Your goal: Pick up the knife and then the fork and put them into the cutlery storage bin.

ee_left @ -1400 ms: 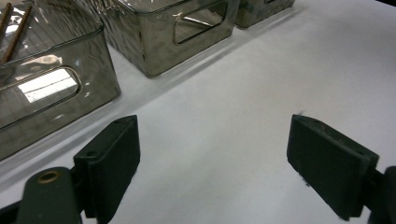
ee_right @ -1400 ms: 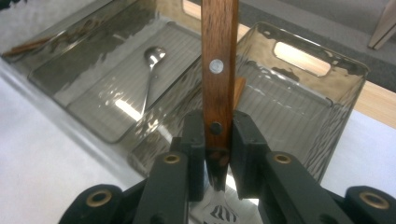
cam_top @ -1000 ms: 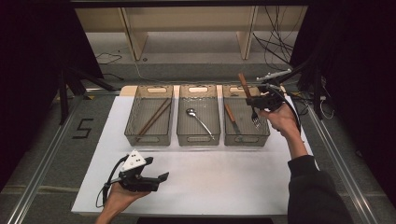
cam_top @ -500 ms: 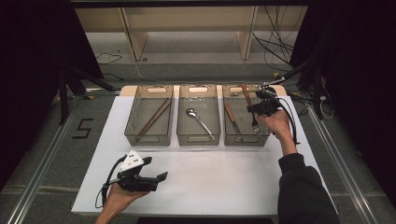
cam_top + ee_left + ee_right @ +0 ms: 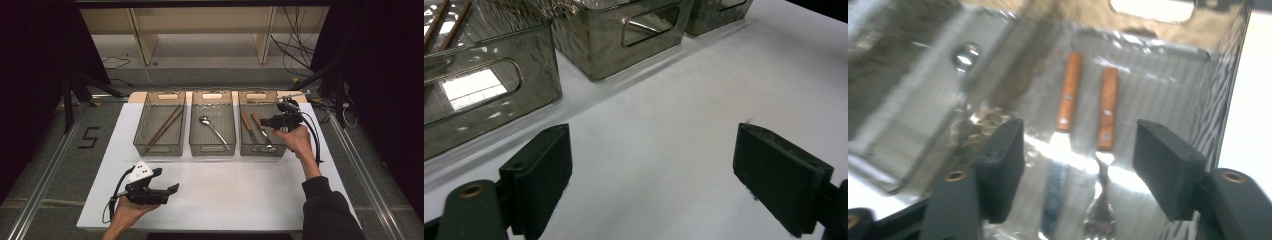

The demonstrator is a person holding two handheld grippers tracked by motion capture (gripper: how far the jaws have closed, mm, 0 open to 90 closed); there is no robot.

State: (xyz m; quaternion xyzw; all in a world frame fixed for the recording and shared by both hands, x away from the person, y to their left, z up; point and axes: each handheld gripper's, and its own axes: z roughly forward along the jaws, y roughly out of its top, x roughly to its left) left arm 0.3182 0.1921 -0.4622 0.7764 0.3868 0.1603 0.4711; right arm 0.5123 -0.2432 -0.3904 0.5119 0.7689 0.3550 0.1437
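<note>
Three clear bins stand in a row at the back of the white table (image 5: 240,195). In the right bin (image 5: 262,149) a wooden-handled fork (image 5: 262,131) (image 5: 1107,107) lies beside a wooden-handled knife (image 5: 247,125) (image 5: 1070,92). My right gripper (image 5: 267,121) (image 5: 1078,145) hovers over that bin's right side. Its jaws have just been opening, and they stand open above the fork without touching it. My left gripper (image 5: 166,181) (image 5: 651,150) rests low over the table's front left, open, with nothing between its jaws.
The middle bin (image 5: 212,148) holds a metal spoon (image 5: 212,129). The left bin (image 5: 159,148) holds brown chopsticks (image 5: 165,125). A cable (image 5: 316,145) trails from the right gripper. A shelf frame stands behind the table, and dark curtains flank both sides.
The right hand came down into the right bin with the fork. Its jaws opened, and the fork now lies beside the knife. The left hand stayed put.
</note>
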